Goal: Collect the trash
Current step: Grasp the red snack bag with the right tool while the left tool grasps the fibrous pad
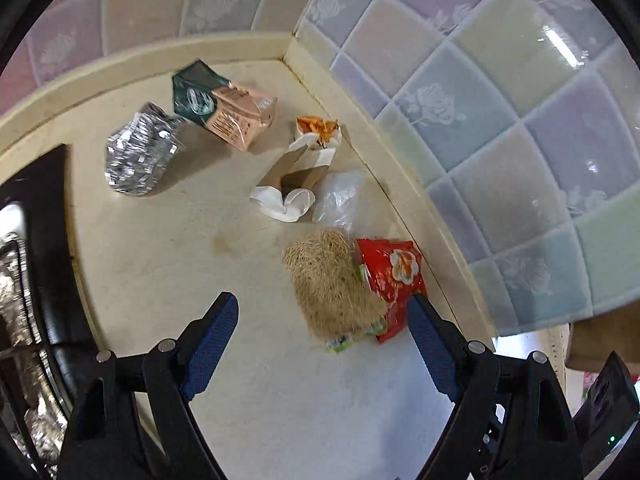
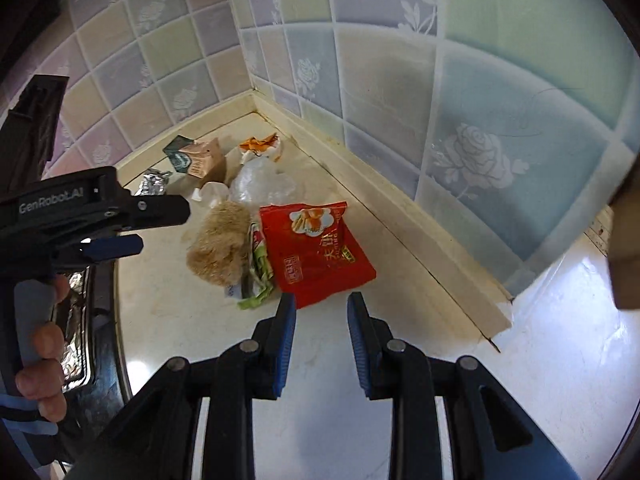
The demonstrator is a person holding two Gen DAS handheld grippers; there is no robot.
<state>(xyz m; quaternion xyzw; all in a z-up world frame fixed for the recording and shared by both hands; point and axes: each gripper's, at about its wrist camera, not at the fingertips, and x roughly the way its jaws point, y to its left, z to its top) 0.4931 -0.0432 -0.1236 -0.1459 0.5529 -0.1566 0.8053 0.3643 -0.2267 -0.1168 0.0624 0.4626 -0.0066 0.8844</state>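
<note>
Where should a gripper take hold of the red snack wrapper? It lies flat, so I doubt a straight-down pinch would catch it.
Grip the near corner of the red snack wrapper; it lies closest to the right gripper, whose jaws stand apart and empty. Come in low from the open counter side, since the fibrous scrubber and green wrapper crowd its left edge.

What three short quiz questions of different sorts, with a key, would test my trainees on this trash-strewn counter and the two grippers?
1. True or false: the red snack packet lies closer to the right gripper than the pink and green carton does.
2. Which is held? A) crumpled foil B) tan fibre scrubber C) nothing.
3. Fill in: the left gripper has its jaws ____.

Key: 1 true; 2 C; 3 open.
</note>
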